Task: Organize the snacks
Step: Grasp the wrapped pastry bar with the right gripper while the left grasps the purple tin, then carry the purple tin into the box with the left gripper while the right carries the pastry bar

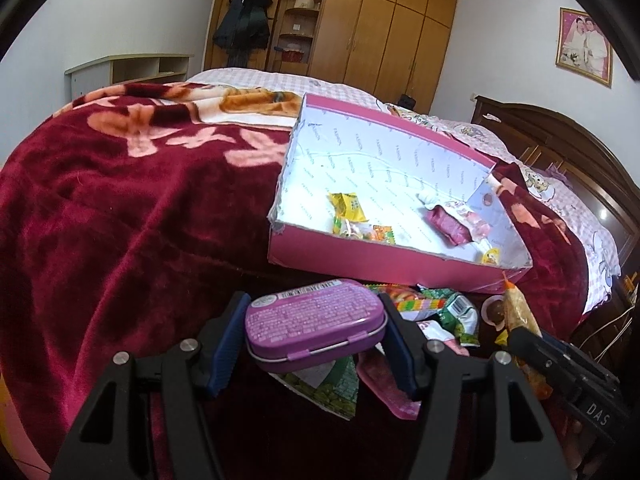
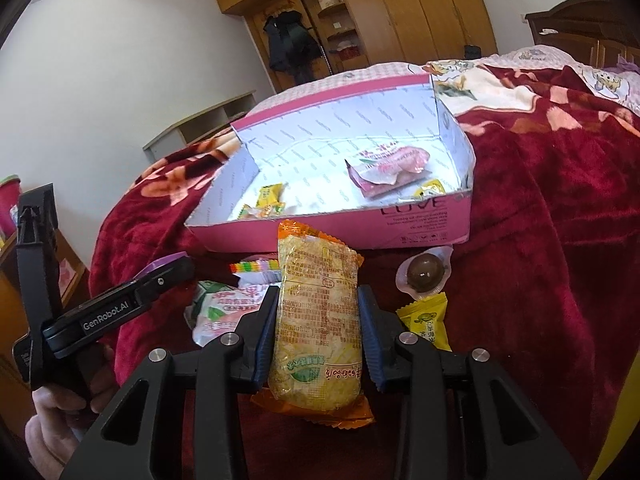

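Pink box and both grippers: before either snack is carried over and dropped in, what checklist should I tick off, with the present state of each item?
1. Left gripper has the purple tin between its pads: ok.
2. Right gripper has the orange packet between its pads: ok.
3. Pink box open, no lid in the way: ok.
4. Free floor space in the box beside the wrappers already in it: ok.
5. Grip firm enough to lift the tin: cannot tell.
6. Loose snacks such as the chocolate ball lie clear of the right gripper's path to the box: cannot tell.
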### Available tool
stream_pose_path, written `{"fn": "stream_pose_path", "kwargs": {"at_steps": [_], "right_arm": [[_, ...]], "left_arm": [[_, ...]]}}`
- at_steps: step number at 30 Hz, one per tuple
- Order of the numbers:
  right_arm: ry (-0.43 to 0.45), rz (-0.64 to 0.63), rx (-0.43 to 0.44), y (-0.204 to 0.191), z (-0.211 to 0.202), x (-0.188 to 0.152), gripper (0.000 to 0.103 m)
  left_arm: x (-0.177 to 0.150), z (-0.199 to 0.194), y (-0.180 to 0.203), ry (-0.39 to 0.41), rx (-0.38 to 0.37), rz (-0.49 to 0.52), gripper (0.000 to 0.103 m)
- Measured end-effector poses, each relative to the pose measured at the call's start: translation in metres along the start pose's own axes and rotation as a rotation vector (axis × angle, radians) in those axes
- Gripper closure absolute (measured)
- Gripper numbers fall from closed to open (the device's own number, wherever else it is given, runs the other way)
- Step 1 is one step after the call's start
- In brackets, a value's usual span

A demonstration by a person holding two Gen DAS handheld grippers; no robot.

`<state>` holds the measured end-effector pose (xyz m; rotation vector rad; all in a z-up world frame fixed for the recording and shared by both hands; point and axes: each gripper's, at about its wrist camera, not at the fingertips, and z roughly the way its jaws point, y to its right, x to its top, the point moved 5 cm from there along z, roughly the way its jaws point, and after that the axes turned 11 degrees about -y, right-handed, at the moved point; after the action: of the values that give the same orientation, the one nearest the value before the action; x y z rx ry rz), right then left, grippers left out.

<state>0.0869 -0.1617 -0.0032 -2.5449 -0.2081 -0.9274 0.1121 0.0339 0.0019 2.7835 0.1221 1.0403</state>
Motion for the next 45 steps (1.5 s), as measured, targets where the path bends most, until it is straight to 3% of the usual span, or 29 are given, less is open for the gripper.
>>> {"fn": "stream_pose_path", "kwargs": {"at_steps": [17,28,45], "right_arm": [[0.038,-0.023,0.024,0.000,-0.018,0.032,0.065],[0.042,-0.037,0.002,0.013,-0.016,0.058,0.065],[0.033,-0.065,-0.071,0.035,0.004,0.100,0.065]], "left_arm": [[0.031,-0.002,0.037,0.003,-0.039,0.090,0.037],[0.073,0.030,0.056,0.009,-0.028,0.133,0.037],[0.114,0.092,0.066,-0.027,0.074,0.193,0.037]]}}
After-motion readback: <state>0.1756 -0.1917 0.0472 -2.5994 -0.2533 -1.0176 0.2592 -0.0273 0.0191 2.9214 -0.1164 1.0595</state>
